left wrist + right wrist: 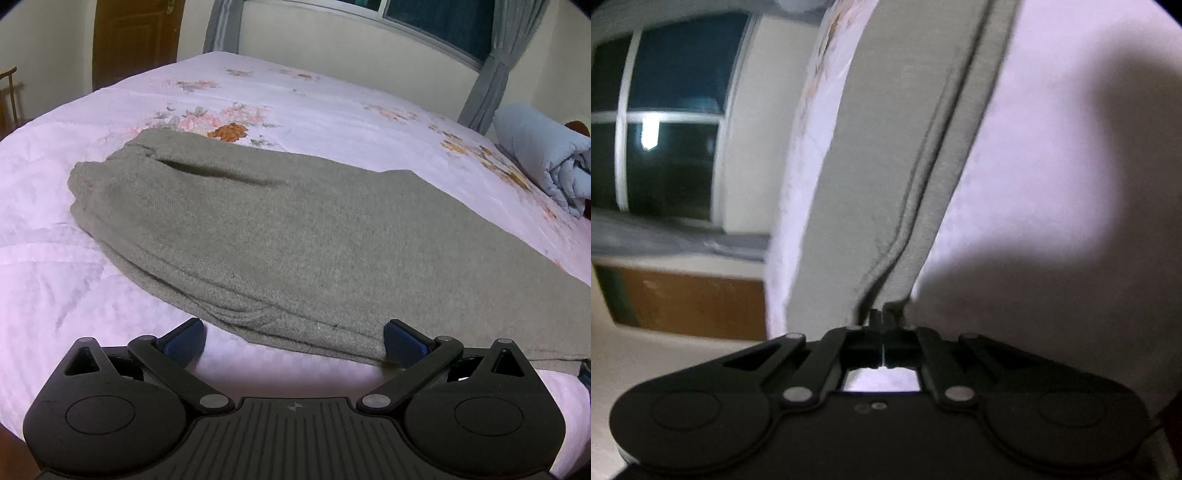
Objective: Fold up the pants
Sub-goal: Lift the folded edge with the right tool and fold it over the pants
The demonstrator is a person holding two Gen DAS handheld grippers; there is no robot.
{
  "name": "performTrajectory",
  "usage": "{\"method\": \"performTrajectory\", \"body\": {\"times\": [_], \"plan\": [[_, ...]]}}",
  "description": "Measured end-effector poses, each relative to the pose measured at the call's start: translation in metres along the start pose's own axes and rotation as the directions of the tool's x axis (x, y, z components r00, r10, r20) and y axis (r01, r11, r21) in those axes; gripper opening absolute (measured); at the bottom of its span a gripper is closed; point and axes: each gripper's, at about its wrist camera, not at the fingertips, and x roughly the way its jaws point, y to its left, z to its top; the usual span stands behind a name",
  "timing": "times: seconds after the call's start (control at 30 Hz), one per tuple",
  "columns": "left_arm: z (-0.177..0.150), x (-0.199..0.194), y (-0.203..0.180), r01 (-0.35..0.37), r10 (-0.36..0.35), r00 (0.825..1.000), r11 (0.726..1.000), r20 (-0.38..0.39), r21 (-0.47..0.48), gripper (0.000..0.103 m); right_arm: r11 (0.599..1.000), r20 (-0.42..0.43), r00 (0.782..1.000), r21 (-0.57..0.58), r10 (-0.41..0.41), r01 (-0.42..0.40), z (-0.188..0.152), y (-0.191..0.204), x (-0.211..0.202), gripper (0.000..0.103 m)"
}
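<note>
Pants (pixel 280 236), grey knit, folded flat on quilted bedspread (pixel 74 280).

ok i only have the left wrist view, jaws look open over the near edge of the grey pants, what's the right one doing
Observer: The right gripper is shut on an edge of the grey pants.
Operator: one layer or more
Observer: A seam or layer line runs up the cloth from its grip; how many layers are pinched is too blurred to tell.
Operator: anything else over there
Observer: A dark window beyond the floral bedsheet.
</note>
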Motion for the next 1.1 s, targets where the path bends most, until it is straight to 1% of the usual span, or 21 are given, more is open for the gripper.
{"method": "performTrajectory", "body": {"times": [0.07,0.17,0.23,0.3,0.37,0.4,0.47,0.53,0.57,0.7,0.73,0.8,0.83,0.87,0.9,0.97,1.0,1.03,1.07,1.1], "plan": [[0.000,0.000,-0.001,-0.006,0.006,1.000,1.000,0.007,0.002,0.103,1.000,0.003,1.000,0.007,0.012,-0.012,0.002,0.001,0.000,0.012],[-0.001,-0.002,-0.002,-0.017,0.017,1.000,1.000,0.020,-0.004,0.103,1.000,0.006,1.000,0.022,0.013,-0.013,0.004,0.002,0.000,0.014],[-0.001,-0.004,0.002,-0.029,0.029,0.999,0.999,0.030,-0.023,0.103,1.000,0.008,1.000,0.020,0.009,-0.010,0.005,-0.001,0.001,0.013],[0.000,-0.004,0.007,-0.045,0.047,0.998,0.997,0.036,-0.060,0.103,0.998,0.028,0.999,0.051,0.028,-0.029,0.008,-0.003,0.003,0.013],[0.000,-0.002,0.013,-0.036,0.039,0.999,0.996,0.028,-0.084,0.103,0.997,0.031,0.998,0.054,0.056,-0.058,0.009,0.001,0.009,0.013],[-0.001,-0.002,0.013,-0.034,0.036,0.999,0.996,0.024,-0.085,0.103,0.997,0.022,0.998,0.049,0.057,-0.058,0.009,0.004,0.012,0.013],[-0.001,0.000,0.013,-0.034,0.036,0.999,0.996,0.020,-0.082,0.103,0.998,0.002,1.000,0.052,0.024,-0.024,0.008,0.004,0.019,0.013],[-0.001,0.002,0.013,-0.034,0.035,0.999,0.996,0.011,-0.080,0.103,0.999,-0.005,1.000,0.036,0.009,-0.009,0.006,0.006,0.025,0.005],[0.000,0.003,0.014,-0.031,0.032,0.999,0.996,0.010,-0.082,0.103,1.000,-0.005,1.000,0.001,-0.004,0.004,0.005,0.008,0.024,0.000],[-0.001,0.003,0.016,-0.023,0.024,1.000,0.996,0.011,-0.087,0.103,0.992,0.009,0.999,-0.119,0.040,-0.039,-0.001,0.030,0.007,0.000],[-0.001,0.003,0.015,-0.026,0.027,1.000,0.996,0.011,-0.087,0.103,0.992,0.007,0.999,-0.119,0.041,-0.040,-0.001,0.032,0.005,0.000],[-0.001,0.003,0.014,-0.031,0.032,0.999,0.996,0.010,-0.084,0.103,0.993,0.002,1.000,-0.114,-0.002,0.003,-0.001,0.025,0.006,0.000],[-0.001,0.003,0.013,-0.031,0.032,0.999,0.996,0.010,-0.083,0.103,0.995,-0.007,0.999,-0.090,-0.041,0.040,-0.001,0.015,0.013,0.000],[-0.001,0.002,0.013,-0.029,0.030,0.999,0.996,0.011,-0.083,0.103,0.996,-0.011,0.998,-0.063,-0.060,0.059,-0.001,0.004,0.017,0.000],[-0.001,0.001,0.013,-0.027,0.028,1.000,0.996,0.012,-0.081,0.103,0.998,0.002,0.999,-0.041,-0.051,0.051,-0.002,-0.004,0.019,0.000],[-0.001,-0.001,0.014,-0.028,0.030,0.999,0.996,0.016,-0.081,0.103,0.999,-0.007,0.999,-0.034,-0.035,0.035,-0.002,-0.003,0.018,0.000],[-0.001,-0.003,0.015,-0.030,0.031,0.999,0.996,0.020,-0.083,0.103,0.999,-0.002,0.999,-0.042,-0.034,0.034,-0.001,0.001,0.011,0.001],[-0.001,-0.003,0.017,-0.030,0.032,0.999,0.996,0.021,-0.085,0.103,0.998,0.019,0.999,-0.049,-0.037,0.038,-0.001,0.004,0.003,0.005],[-0.001,-0.003,0.018,-0.027,0.028,0.999,0.996,0.019,-0.090,0.103,0.997,0.052,0.998,-0.065,-0.039,0.043,0.002,0.007,-0.011,0.013],[-0.001,-0.002,0.019,-0.024,0.026,1.000,0.995,0.017,-0.095,0.103,0.995,0.078,0.996,-0.077,-0.050,0.056,0.005,0.010,-0.024,0.018]]}}
